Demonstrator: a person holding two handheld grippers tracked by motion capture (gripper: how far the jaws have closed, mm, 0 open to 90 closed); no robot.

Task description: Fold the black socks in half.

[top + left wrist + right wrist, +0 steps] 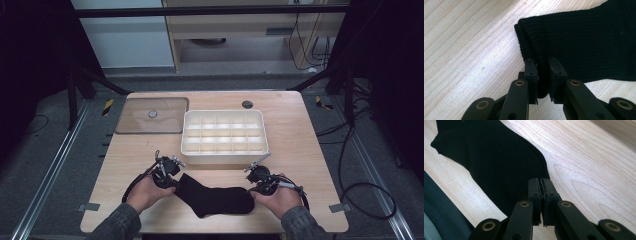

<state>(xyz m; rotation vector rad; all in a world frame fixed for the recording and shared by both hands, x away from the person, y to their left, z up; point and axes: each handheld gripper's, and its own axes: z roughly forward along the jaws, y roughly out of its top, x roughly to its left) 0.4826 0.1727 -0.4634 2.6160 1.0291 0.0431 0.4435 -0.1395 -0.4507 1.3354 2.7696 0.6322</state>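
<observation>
While lying flat, black ribbed sock, both ends pinched

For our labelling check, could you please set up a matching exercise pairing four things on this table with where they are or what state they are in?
Things:
1. sock
2. box
3. lid
4. left gripper

Places or states:
A. flat at the table's far left
B. white, split into compartments, mid-table
C. pinching the sock's cuff
D. black, lying at the near edge between both hands

Pairs: 1-D, 2-B, 3-A, 4-C
</observation>
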